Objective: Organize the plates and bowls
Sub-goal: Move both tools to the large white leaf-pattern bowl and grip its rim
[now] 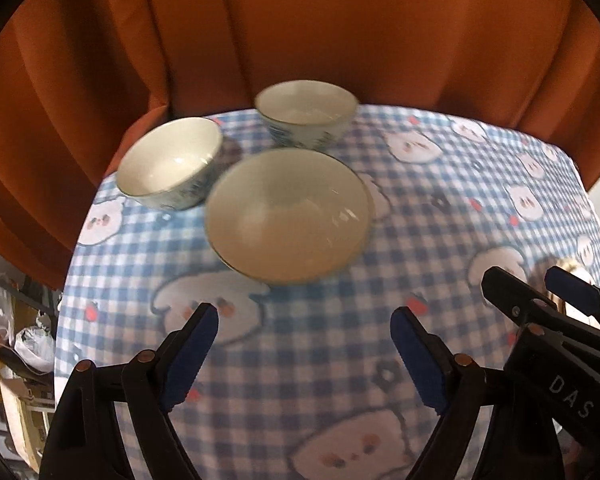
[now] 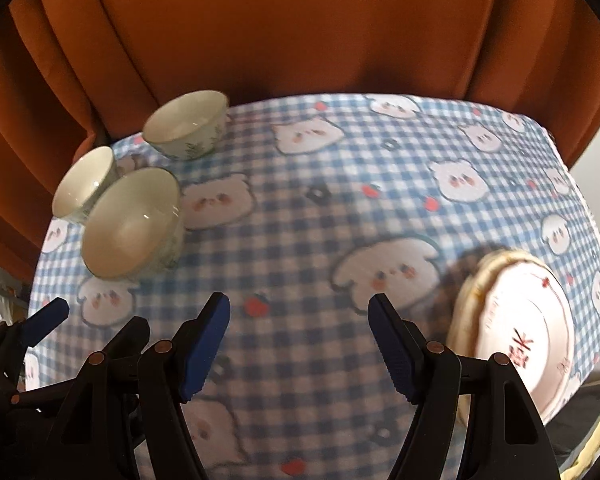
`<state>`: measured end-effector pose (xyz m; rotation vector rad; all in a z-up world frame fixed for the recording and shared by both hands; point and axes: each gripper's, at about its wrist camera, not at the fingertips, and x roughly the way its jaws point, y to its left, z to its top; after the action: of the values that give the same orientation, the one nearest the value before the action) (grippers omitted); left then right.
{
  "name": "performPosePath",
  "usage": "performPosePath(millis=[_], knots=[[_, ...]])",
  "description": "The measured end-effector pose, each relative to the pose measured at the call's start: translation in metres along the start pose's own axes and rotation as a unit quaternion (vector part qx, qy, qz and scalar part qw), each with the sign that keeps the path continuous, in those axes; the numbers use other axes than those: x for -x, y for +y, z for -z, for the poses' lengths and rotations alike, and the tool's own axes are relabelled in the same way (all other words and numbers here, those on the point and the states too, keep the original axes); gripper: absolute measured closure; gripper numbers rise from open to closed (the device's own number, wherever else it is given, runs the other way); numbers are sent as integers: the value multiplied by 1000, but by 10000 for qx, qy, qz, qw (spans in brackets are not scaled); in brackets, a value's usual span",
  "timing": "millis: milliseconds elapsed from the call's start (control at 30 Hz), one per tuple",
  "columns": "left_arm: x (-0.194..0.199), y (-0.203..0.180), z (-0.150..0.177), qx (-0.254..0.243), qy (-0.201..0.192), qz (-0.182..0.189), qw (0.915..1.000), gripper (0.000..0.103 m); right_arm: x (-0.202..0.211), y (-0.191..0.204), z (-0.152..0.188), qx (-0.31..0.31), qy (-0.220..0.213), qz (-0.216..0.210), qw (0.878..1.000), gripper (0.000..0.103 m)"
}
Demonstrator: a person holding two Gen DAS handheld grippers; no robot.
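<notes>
The left gripper [image 1: 304,356] hangs above the blue-checked tablecloth [image 1: 320,380] with its blue-padded jaws spread wide and nothing between them. The right gripper [image 2: 300,344] is just beside it on the right, jaws likewise parted and empty over the cloth.

Taking the large bowl [image 1: 287,216] as the landmark: it stands upright on the cloth just beyond the left gripper's fingertips and clear of them, and forward and well to the left of the right gripper. Behind it to the left sits a small bowl [image 1: 170,162] with blue markings on its wall, very close to it; whether the two touch cannot be told. Directly behind the large bowl stands a second small patterned bowl [image 1: 307,114], near the table's far edge.

Well apart from the large bowl, to the right of the right gripper, a stack of plates [image 2: 516,336] lies near the table's right edge; the top plate is white with red characters.

Beyond the table hangs an orange curtain [image 1: 300,24].
</notes>
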<state>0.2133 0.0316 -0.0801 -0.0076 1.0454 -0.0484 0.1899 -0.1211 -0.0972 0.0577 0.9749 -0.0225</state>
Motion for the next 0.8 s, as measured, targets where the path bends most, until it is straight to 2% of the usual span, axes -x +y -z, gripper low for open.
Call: performPosePath(millis=[200, 400, 567, 700, 767, 800], knots=[[-14, 24, -24, 181, -105, -176, 9996, 21, -16, 29, -29, 60, -111, -55, 9999, 28], [-39, 39, -44, 307, -36, -329, 9990, 29, -38, 50, -51, 105, -102, -216, 9997, 30], [-60, 45, -54, 322, 70, -381, 9987, 37, -59, 63, -62, 108, 27, -350, 9993, 41], [-76, 50, -59, 397, 158, -372, 9984, 51, -75, 72, -67, 211, 123, -443, 9987, 49], [-84, 53, -59, 415, 234, -350, 9983, 53, -84, 77, -69, 284, 219, -523, 9980, 59], [-87, 53, -59, 421, 252, -342, 9982, 57, -88, 79, -70, 313, 254, -564, 9976, 60]])
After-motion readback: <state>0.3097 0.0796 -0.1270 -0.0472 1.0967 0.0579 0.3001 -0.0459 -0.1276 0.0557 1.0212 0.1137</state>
